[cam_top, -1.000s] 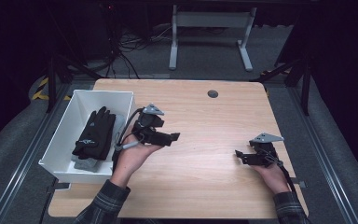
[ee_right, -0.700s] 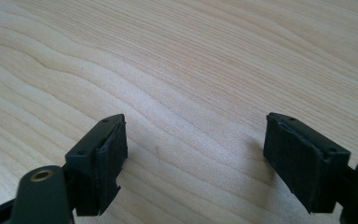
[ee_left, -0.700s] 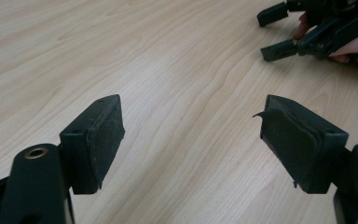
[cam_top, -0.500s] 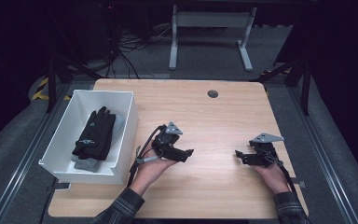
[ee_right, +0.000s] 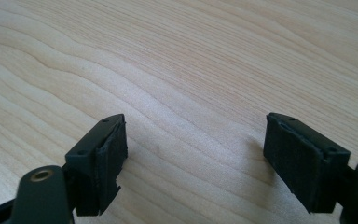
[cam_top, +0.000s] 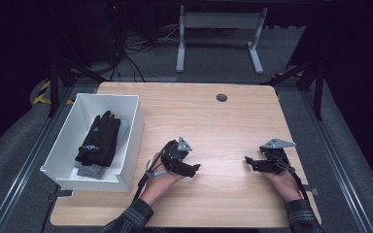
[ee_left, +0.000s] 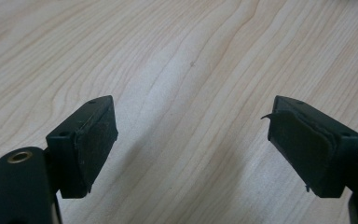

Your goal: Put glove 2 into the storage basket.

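The left tongs (cam_top: 194, 168) rest low on the table (cam_top: 213, 121) at about 6 o'clock, a little left of centre. Their jaws have just been opening and stand wide apart, with bare wood between them. The right tongs (cam_top: 248, 161) sit near 4 o'clock, jaws also spread with nothing between them, pointing toward 9 o'clock. A pair of black gloves (cam_top: 98, 138) lies over grey cloth (cam_top: 88, 171) inside the white bin (cam_top: 131, 141) at 9 o'clock, well apart from both tongs.
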Available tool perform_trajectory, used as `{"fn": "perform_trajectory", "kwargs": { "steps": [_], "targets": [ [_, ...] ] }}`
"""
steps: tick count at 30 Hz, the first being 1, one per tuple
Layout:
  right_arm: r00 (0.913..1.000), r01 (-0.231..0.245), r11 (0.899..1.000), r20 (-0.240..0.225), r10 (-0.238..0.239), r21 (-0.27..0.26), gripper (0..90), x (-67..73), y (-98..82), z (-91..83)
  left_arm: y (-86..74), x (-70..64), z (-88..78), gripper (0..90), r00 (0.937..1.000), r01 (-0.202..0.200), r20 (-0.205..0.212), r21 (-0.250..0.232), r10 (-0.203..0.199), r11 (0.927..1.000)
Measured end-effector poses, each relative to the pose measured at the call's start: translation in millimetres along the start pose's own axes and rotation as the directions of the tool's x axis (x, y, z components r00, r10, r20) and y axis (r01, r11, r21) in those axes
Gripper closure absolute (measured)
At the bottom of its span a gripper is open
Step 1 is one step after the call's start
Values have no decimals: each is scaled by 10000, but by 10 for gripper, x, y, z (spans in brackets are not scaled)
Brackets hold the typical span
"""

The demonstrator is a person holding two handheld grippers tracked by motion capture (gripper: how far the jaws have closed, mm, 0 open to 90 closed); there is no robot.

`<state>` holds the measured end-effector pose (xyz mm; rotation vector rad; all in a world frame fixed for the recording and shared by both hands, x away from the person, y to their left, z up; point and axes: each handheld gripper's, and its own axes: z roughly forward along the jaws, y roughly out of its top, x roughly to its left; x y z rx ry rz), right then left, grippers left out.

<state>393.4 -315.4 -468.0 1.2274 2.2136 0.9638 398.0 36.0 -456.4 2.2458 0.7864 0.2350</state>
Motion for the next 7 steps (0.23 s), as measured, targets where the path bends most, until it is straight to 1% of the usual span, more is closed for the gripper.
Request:
{"fn": "perform_trajectory", "kwargs": {
  "steps": [1, 2, 3, 7],
  "targets": [
    [10000, 1, 10000, -5, -1, -1, 222, 0, 0, 0, -12, -2, 20, 163, 10000, 63, -19, 15, -63, 10000],
    [10000, 4, 10000, -8, -4, -3, 221, 1, 0, 0, -18, -1, 35, 161, 10000, 20, 20, 157, -20, 9999],
    [10000, 6, 10000, -13, -6, -4, 222, 1, 0, 0, -22, -4, 46, 160, 10000, -5, 9, 191, 5, 9998],
    [10000, 9, 10000, -21, -9, -3, 221, 1, 0, 0, -27, -4, 61, 159, 10000, -9, 14, 226, 9, 9997]
  ]
}}
